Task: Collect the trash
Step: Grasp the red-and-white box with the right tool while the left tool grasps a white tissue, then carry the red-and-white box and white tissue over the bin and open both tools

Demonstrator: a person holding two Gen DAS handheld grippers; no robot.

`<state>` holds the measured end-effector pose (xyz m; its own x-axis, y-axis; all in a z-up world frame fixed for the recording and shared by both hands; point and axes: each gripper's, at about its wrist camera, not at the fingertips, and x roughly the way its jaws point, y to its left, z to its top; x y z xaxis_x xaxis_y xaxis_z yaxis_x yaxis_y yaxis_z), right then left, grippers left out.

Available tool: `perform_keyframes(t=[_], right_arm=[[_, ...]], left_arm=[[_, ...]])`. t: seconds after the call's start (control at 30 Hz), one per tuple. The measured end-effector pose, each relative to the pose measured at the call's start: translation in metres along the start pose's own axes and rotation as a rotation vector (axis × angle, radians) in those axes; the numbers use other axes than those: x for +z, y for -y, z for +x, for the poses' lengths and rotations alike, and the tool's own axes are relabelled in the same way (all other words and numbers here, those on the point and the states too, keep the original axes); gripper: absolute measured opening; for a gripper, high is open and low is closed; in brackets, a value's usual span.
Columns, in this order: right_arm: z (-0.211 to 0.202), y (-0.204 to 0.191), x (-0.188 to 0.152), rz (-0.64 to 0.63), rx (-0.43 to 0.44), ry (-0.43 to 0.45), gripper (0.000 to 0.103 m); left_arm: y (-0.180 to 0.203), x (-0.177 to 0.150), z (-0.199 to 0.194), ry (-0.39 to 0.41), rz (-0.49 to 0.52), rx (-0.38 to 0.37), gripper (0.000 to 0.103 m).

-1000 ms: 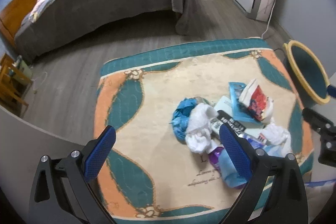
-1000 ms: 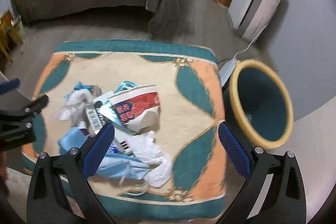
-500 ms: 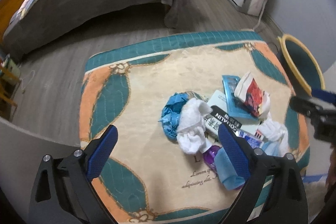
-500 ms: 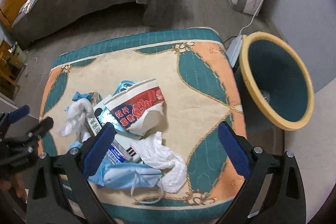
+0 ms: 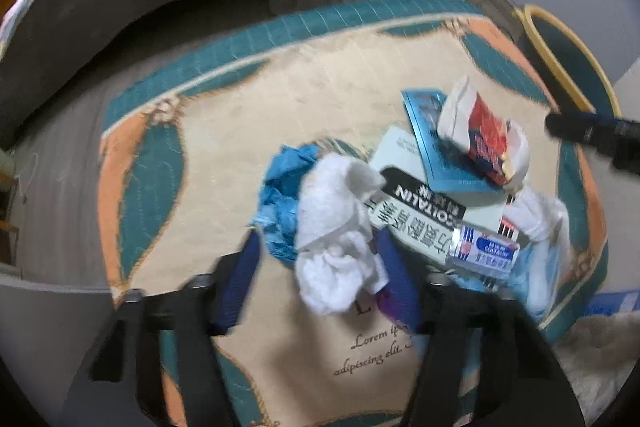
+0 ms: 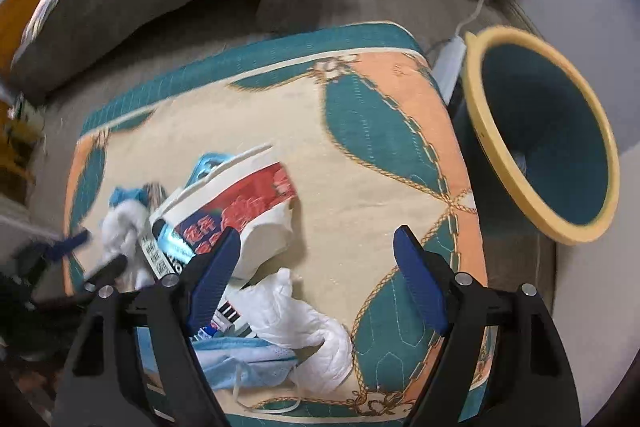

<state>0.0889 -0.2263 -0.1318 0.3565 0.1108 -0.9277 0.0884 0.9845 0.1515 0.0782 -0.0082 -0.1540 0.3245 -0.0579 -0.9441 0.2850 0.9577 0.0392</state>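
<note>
A: Trash sits heaped on the rug [image 6: 384, 163]; the bin [image 6: 516, 131] waits at three o'clock. How to start?

B: Left gripper [image 5: 316, 259] is closing, jaws half-narrowed around the white tissue wad [image 5: 336, 223], apparently not yet pinching; settle lower, then squeeze

A: And the right?

B: Right gripper [image 6: 316, 267], steeply tilted downward, is fairly wide and closing above the white bag [image 6: 308, 323], with nothing held
</note>
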Motion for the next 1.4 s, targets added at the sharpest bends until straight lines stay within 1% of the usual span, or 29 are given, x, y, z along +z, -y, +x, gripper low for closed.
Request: perform_keyframes(t=[0.07, 0.2, 0.3, 0.4, 0.47, 0.5, 0.53, 0.57, 0.6, 0.63, 0.67, 0.7, 0.77, 0.9, 1.07, 1.27, 1.4], right_arm=[[-0.001, 0.005, 0.001, 0.012, 0.0, -0.001, 0.078], [-0.001, 0.011, 0.003, 0.041, 0.016, -0.005, 0.078], [0.001, 0.004, 0.004, 0.025, 0.046, -0.012, 0.078], [0.007, -0.009, 0.005, -0.006, 0.053, -0.023, 0.078], [0.016, -0.013, 0.004, 0.008, 0.078, -0.044, 0.076], [0.02, -0.015, 0.004, 0.015, 0.091, -0.054, 0.071], [0.023, -0.015, 0.004, 0.018, 0.099, -0.064, 0.069], [0.028, -0.017, 0.003, 0.021, 0.102, -0.078, 0.063], [0.031, -0.017, 0.002, 0.026, 0.108, -0.091, 0.054], [0.035, -0.017, 0.002, 0.038, 0.125, -0.11, 0.049], [0.037, -0.018, 0.003, 0.049, 0.141, -0.121, 0.039], [0.038, -0.018, 0.003, 0.054, 0.154, -0.126, 0.023], [0.035, -0.021, 0.004, 0.038, 0.133, -0.118, 0.012], [0.025, -0.023, 0.008, 0.013, 0.083, -0.076, 0.011], [0.005, -0.015, 0.014, 0.012, 0.056, -0.017, 0.011], [-0.038, -0.013, 0.027, -0.046, 0.005, 0.093, 0.011], [-0.064, -0.006, 0.039, -0.063, -0.027, 0.157, 0.011]], left_arm=[[0.004, 0.001, 0.001, -0.012, 0.023, -0.001, 0.027], [0.006, 0.008, -0.018, 0.037, 0.048, -0.001, 0.025], [0.003, 0.018, -0.04, 0.081, 0.058, -0.003, 0.025], [-0.001, 0.026, -0.06, 0.128, 0.102, 0.03, 0.025], [-0.002, 0.028, -0.066, 0.157, 0.144, 0.066, 0.025], [-0.002, 0.028, -0.068, 0.167, 0.153, 0.075, 0.025], [-0.005, 0.027, -0.067, 0.169, 0.139, 0.063, 0.025], [-0.008, 0.028, -0.065, 0.165, 0.124, 0.047, 0.025], [-0.01, 0.028, -0.061, 0.156, 0.103, 0.028, 0.025], [-0.011, 0.028, -0.057, 0.146, 0.091, 0.015, 0.025], [-0.011, 0.029, -0.055, 0.144, 0.092, 0.011, 0.025], [-0.011, 0.028, -0.054, 0.147, 0.096, 0.011, 0.025], [-0.009, 0.029, -0.055, 0.156, 0.102, 0.005, 0.025], [-0.01, 0.027, -0.056, 0.16, 0.083, -0.019, 0.025], [-0.008, 0.026, -0.061, 0.188, 0.088, -0.018, 0.025], [-0.01, 0.026, -0.074, 0.241, 0.069, -0.032, 0.025], [-0.01, 0.028, -0.079, 0.259, 0.059, -0.045, 0.025]])
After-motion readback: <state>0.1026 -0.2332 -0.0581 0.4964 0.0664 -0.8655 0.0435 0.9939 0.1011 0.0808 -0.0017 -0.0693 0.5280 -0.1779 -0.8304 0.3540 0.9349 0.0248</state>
